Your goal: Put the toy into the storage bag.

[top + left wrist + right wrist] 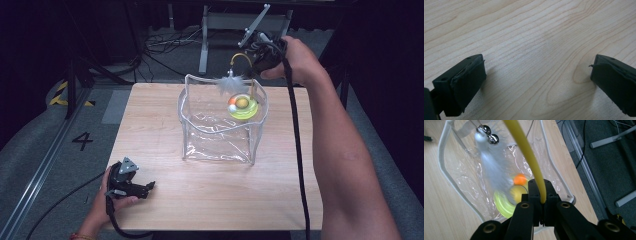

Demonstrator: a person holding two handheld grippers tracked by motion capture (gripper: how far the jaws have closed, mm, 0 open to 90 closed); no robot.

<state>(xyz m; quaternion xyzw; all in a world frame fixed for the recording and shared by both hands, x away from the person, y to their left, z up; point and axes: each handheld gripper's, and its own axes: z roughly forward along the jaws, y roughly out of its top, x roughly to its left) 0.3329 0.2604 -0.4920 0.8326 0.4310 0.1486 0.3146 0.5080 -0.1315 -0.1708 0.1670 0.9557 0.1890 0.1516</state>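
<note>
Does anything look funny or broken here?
Nothing looks broken or spilled. The clear bag stands open on the table, its rim a bit wavy. The right gripper pinches a bent yellow wand whose white feather dangles over the bag.

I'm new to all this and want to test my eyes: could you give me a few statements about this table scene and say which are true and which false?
1. The right gripper is shut on the yellow wand. True.
2. The clear bag lies flat and zipped closed. False: it stands upright with its top open.
3. A white feather with small silver bells hangs above the bag's opening. True.
4. The left gripper holds an orange ball. False: its jaws stand open with only bare wooden table between them.
5. A yellow-green ring toy shows through the bag's clear wall. True.
</note>
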